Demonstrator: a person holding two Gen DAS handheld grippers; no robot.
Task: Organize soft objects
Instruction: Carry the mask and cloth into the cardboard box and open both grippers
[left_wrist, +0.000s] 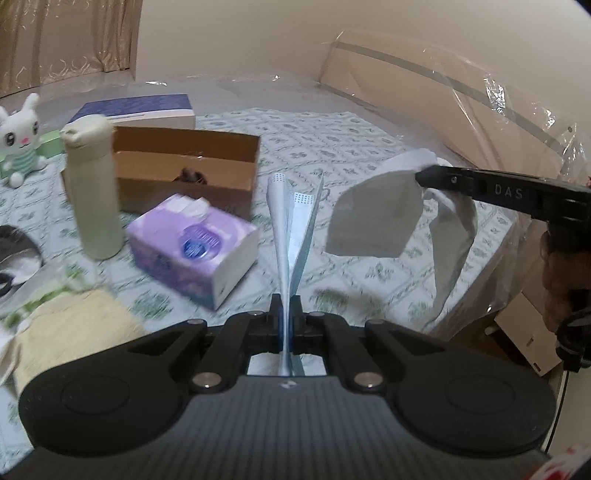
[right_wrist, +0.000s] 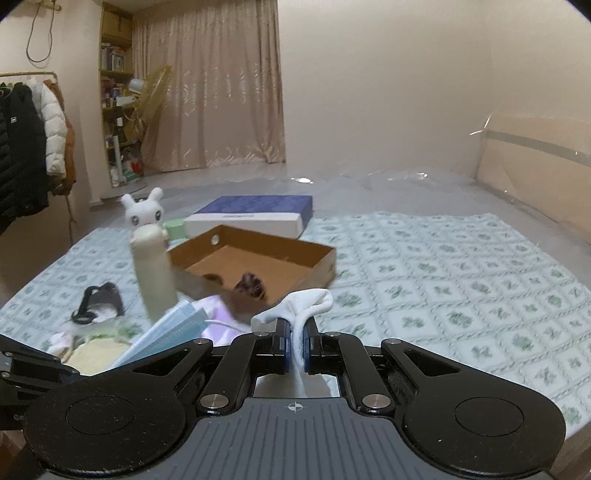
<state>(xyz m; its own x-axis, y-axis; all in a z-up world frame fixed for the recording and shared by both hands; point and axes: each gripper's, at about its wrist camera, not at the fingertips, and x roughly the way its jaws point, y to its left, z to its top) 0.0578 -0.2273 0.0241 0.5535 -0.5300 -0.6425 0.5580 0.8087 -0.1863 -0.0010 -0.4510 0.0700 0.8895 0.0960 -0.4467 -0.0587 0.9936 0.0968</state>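
Motion blur is smearing the bottle (left_wrist: 95, 188), the tissue pack (left_wrist: 194, 247) and the yellow cloth (left_wrist: 74, 328), so their details are hard to read. A dark item (left_wrist: 14, 258) is being cut off by the left edge of the left view. Inside the cardboard box (right_wrist: 255, 258), two small dark furry things (right_wrist: 251, 284) are lying, too blurred to identify.

The left gripper (left_wrist: 286, 317) is pinching blue masks (left_wrist: 291, 229), which are standing up from its closed jaws above the bed (left_wrist: 369, 147). The right gripper (right_wrist: 295, 339) is clamping a white mask (right_wrist: 295, 306); from the left view, this grey-white mask (left_wrist: 373, 218) is hanging in the air, straps dangling.
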